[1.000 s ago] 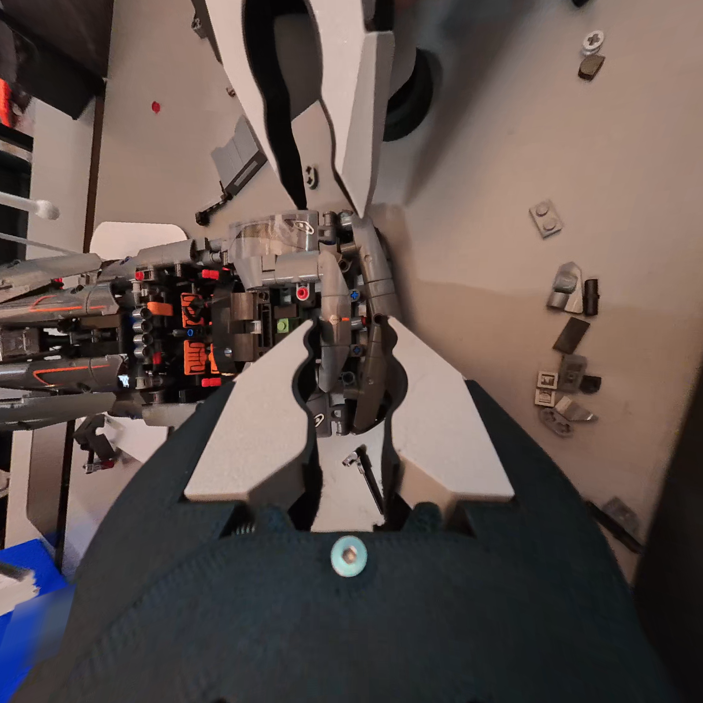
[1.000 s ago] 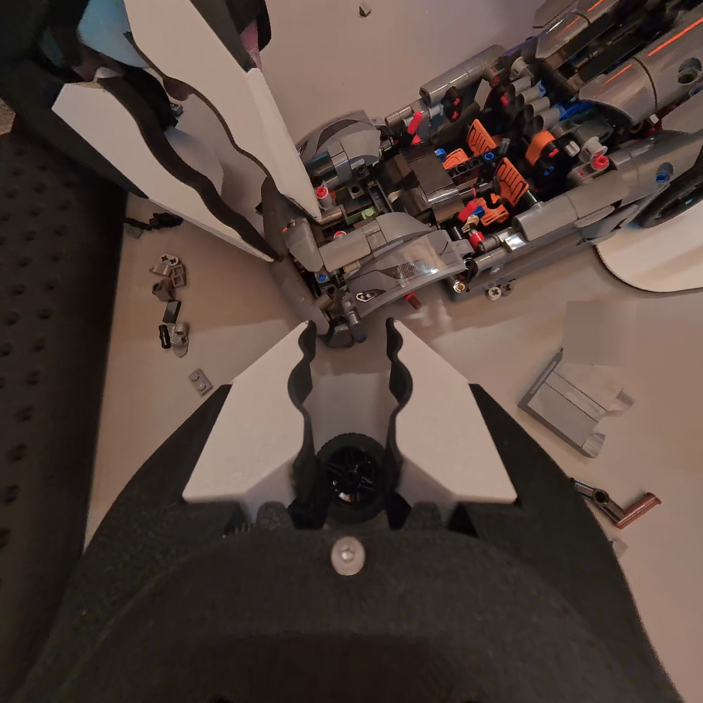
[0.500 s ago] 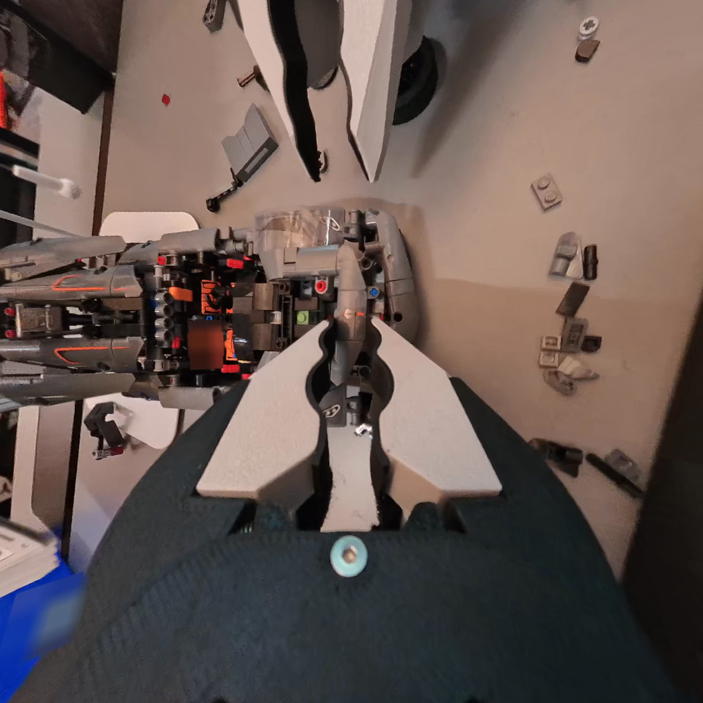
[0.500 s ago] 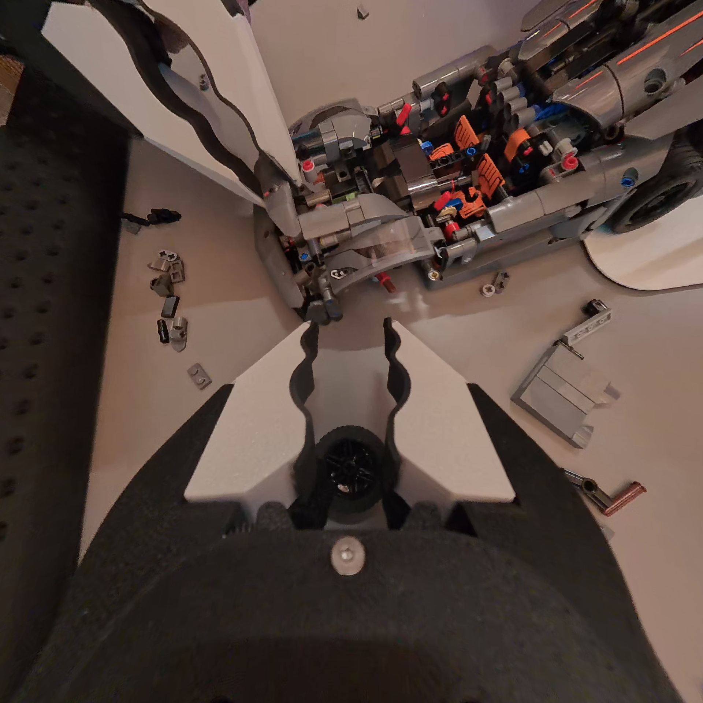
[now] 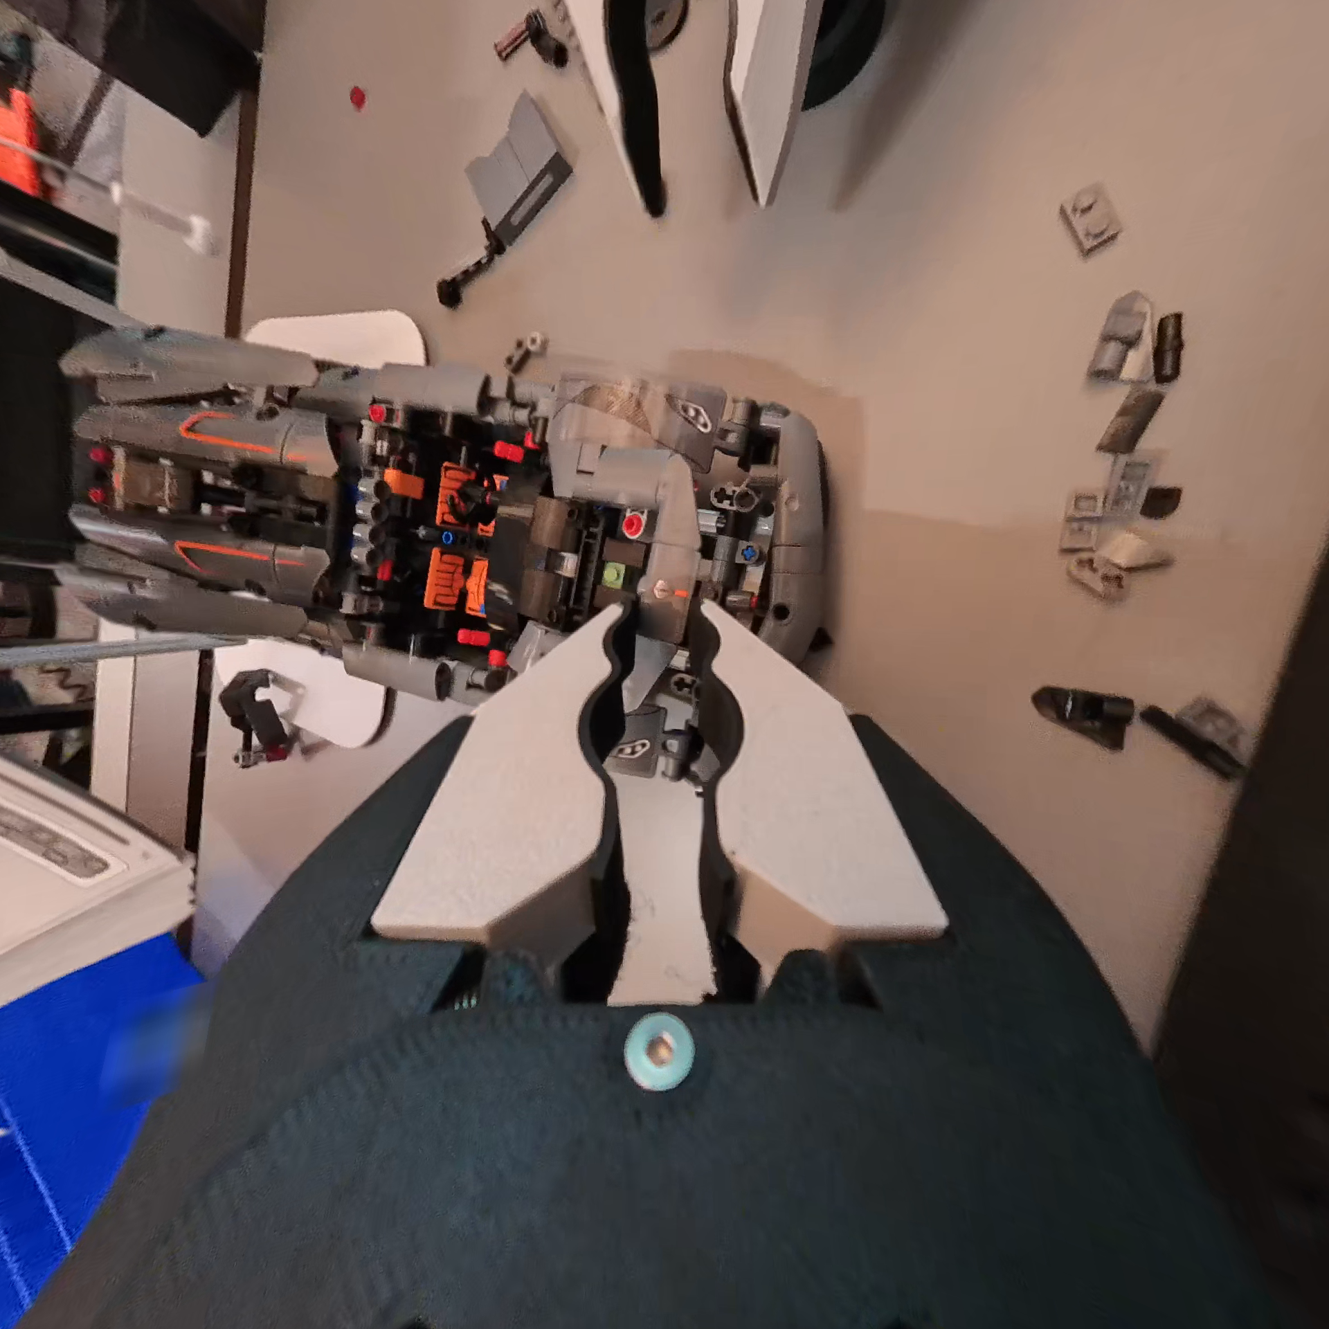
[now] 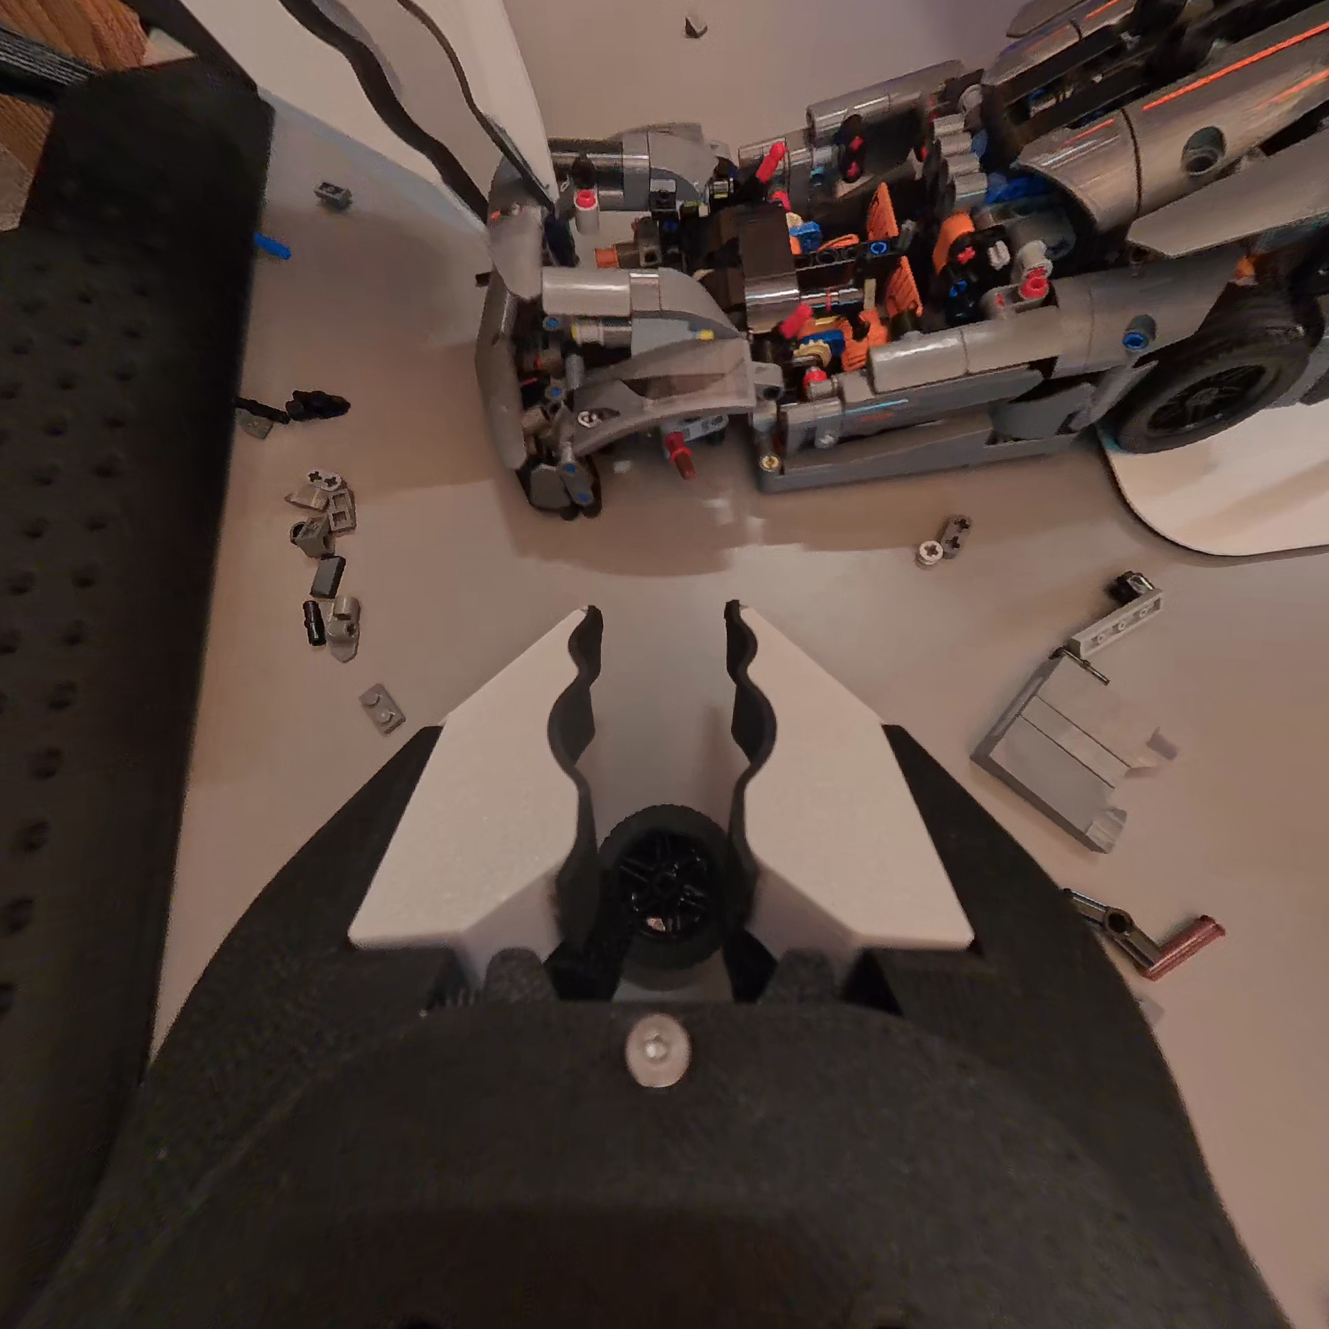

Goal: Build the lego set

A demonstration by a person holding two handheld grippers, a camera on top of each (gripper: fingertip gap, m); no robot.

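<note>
Right wrist view: beige tabletop (image 6: 827, 633)

Two wrist cameras, both angled down at one table (image 5: 935, 288) from opposite sides.

The left wrist view looks steeply down along its fingers (image 5: 554, 726), very near the lego car (image 5: 446, 518), whose nose fills the centre. The right wrist view sits farther back, with the car (image 6: 827, 323) at 1 o'clock. Both share the car's front and the loose grey pieces (image 5: 1122, 460) (image 6: 327, 546).
</note>
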